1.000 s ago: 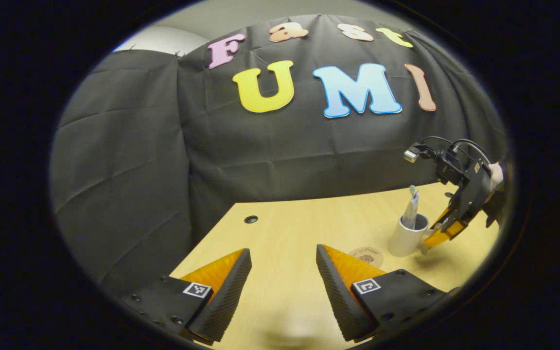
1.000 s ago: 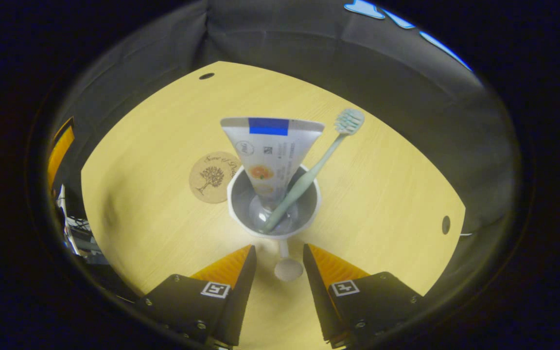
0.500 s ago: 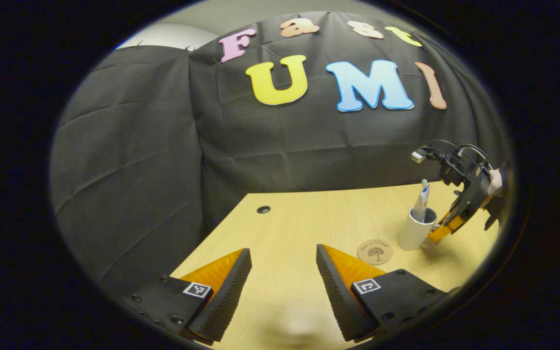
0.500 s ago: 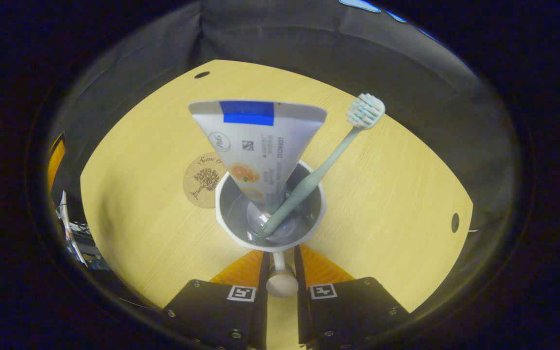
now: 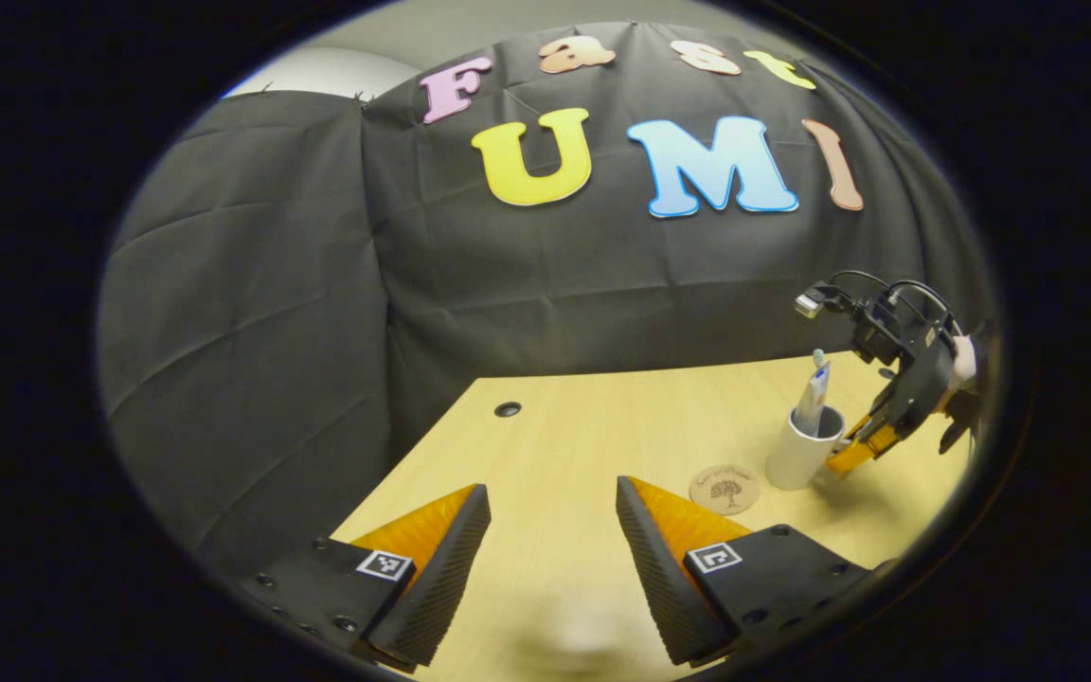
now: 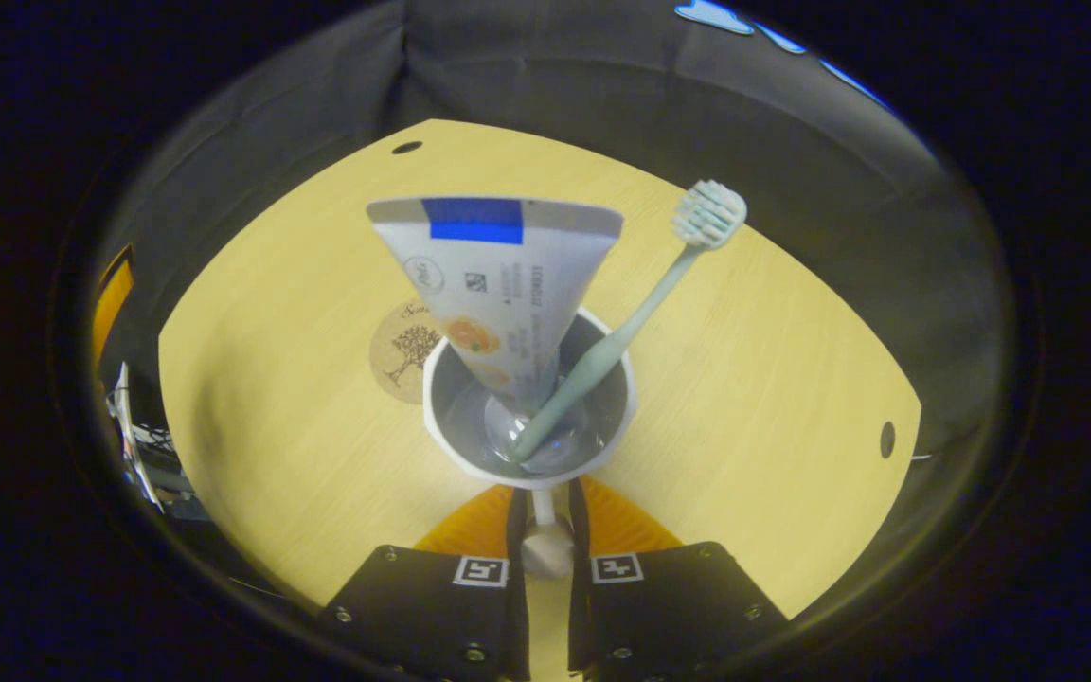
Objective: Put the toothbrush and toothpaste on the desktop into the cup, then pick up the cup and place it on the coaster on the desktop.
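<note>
Pale wooden desktop (image 6: 754,379) underneath — right gripper (image 6: 545,530) pinched narrowly on cup (image 6: 531,417) handle (image 6: 545,545), left gripper (image 5: 550,540) spread, empty — risks swinging, spilling toothpaste (image 6: 498,275) and toothbrush (image 6: 640,308) short of coaster (image 6: 401,350)

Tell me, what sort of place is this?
Probably a small recording booth, not a bathroom: a light wooden desktop backed by black cloth, with a cup holding toothpaste and a toothbrush beside a coaster, and the right gripper shut on the cup's handle.
</note>
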